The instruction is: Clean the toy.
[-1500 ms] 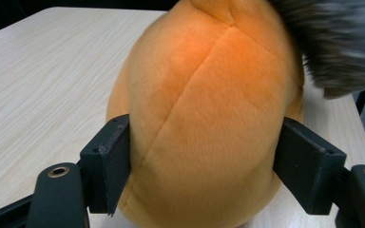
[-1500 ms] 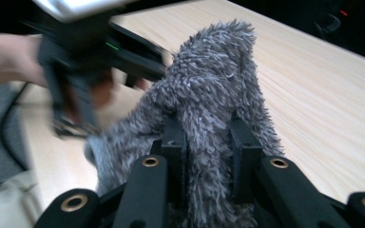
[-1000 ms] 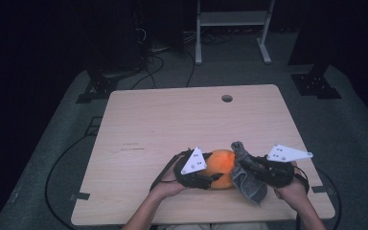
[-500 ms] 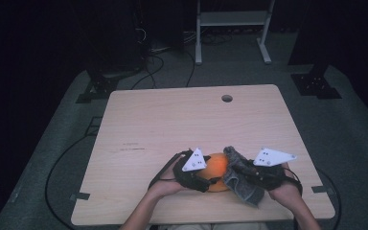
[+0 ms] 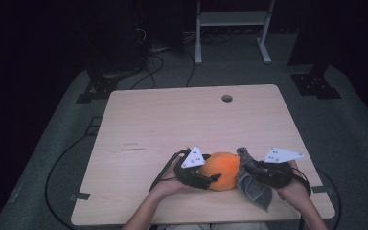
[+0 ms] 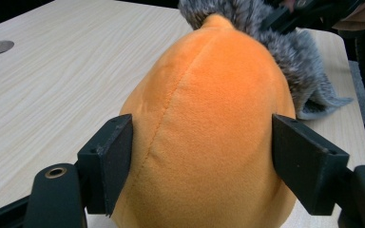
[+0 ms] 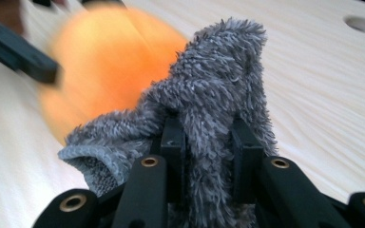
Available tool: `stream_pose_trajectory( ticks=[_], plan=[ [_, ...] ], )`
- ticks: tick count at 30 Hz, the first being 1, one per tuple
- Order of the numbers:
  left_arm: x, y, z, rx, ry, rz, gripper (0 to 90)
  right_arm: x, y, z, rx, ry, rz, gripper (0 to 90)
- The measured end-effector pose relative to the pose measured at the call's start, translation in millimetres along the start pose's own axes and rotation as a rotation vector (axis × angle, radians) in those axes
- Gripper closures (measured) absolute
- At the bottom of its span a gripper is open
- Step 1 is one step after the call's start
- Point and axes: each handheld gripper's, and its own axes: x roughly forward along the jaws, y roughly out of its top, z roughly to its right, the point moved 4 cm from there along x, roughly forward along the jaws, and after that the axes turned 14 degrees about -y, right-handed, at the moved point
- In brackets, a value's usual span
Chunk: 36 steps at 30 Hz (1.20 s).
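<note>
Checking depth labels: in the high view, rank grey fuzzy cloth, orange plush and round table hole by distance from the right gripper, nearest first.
1. grey fuzzy cloth: pinched in the right gripper, at the near edge.
2. orange plush: just beyond the cloth, toward the left gripper.
3. round table hole: far side of the table.

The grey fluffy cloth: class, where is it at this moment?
In the high view the grey fluffy cloth lies near the table's front edge, right of centre, against the orange plush toy and pinched in the right gripper.
</note>
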Motion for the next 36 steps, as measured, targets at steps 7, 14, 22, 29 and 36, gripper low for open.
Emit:
stream_pose_trajectory(
  ticks=[7, 14, 22, 29, 36],
  plan=[
    [5.6, -0.2, 7.4, 0.044, -0.009, -0.025, 25.2, -22.0, 29.5, -14.6, -0.028, 0.028, 0.114, 71.8],
    [-4.4, 2.3, 3.5, 0.016, -0.060, 0.025, 15.9, -14.8, 21.3, -21.9, -0.059, 0.039, 0.082, 72.0],
    [4.7, -2.5, 3.3, 0.010, -0.037, -0.010, 20.3, -11.5, 7.6, 0.4, -0.042, -0.012, 0.021, 72.2],
    [8.7, -2.0, 6.3, 0.034, -0.029, -0.013, 20.7, -31.4, 26.9, -11.1, -0.054, 0.024, 0.110, 72.3],
    [-3.0, 0.6, 1.9, 0.025, -0.061, 0.067, 12.4, -18.7, 22.2, -21.1, -0.070, 0.060, 0.079, 72.3]
  ],
)
